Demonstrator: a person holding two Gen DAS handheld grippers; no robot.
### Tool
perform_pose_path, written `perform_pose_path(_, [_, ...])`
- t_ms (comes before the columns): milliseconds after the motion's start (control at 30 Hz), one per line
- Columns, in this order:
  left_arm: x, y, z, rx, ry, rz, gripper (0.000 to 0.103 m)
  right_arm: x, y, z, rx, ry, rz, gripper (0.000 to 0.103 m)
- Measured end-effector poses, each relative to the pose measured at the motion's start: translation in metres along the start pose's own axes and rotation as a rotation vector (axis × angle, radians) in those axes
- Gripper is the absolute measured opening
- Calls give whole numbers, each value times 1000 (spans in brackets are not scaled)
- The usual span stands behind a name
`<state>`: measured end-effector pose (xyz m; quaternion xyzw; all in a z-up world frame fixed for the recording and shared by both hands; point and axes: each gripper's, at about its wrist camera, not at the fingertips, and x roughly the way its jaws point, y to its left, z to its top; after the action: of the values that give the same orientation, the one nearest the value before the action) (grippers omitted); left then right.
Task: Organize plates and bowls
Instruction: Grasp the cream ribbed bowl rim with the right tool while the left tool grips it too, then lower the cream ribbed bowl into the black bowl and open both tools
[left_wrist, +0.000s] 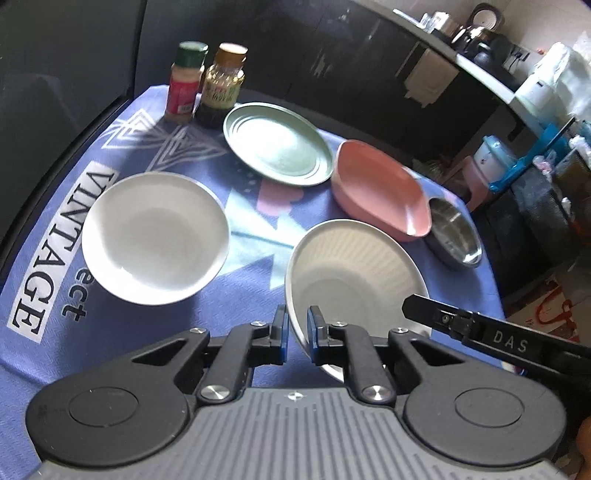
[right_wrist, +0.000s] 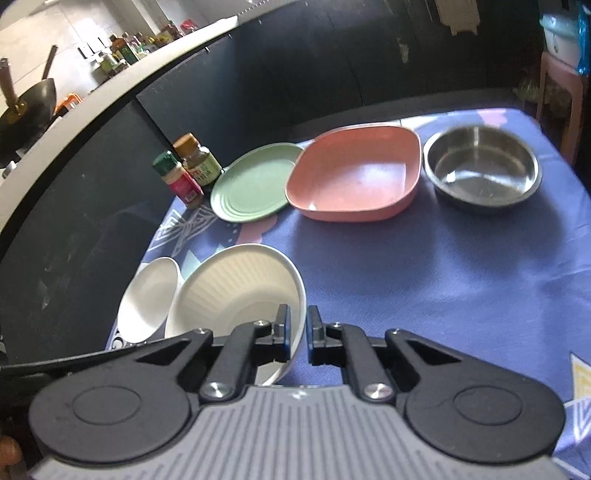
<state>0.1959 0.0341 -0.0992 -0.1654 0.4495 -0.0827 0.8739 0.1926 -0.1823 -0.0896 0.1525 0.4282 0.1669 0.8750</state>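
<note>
— Two grippers, one bowl. The left gripper (left_wrist: 297, 330) is clamped on the near left rim of the ribbed white bowl (left_wrist: 354, 273), one pad inside the wall and one outside.

— And the right gripper (right_wrist: 298, 334)?

— Same bowl, opposite edge: its left finger sits inside the rim, its right finger outside, pinched tight on the wall. In the left wrist view its black tip reaches in just right of the left gripper.

— How does the bowl sit?

— Tilted, mouth turned toward the far side of the blue tablecloth (right_wrist: 424, 277).

— What lies around it?

— Left of the left gripper and ahead, a plain white bowl (left_wrist: 155, 238), apart from the held one. Farther ahead a green plate (left_wrist: 279, 144), then to its right a pink square dish (left_wrist: 380, 188) and a steel bowl (left_wrist: 456, 236) just beside the dish. Two spice jars (left_wrist: 205, 83) stand beyond the green plate, at the cloth's far left corner.
</note>
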Motion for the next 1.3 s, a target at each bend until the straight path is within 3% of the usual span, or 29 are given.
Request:
perform_pose_path(267, [-41,-9,-6,25,-64,-52,10,-43,16,-9,-7,-72,12,0])
perform_pose_path(600, [-92,-17,-37,76,-115,-87,10,-86,34,-39,-33,-117,22,0])
perform_pose_path(933, [-118,-14,-73,112,-107,-95,10,-109,40,-74,-26,-115,42,0])
perform_pose_path(1300, [-102,-6,-114,105,-11,-85,10,-102,24,-115,10,-44,21,0])
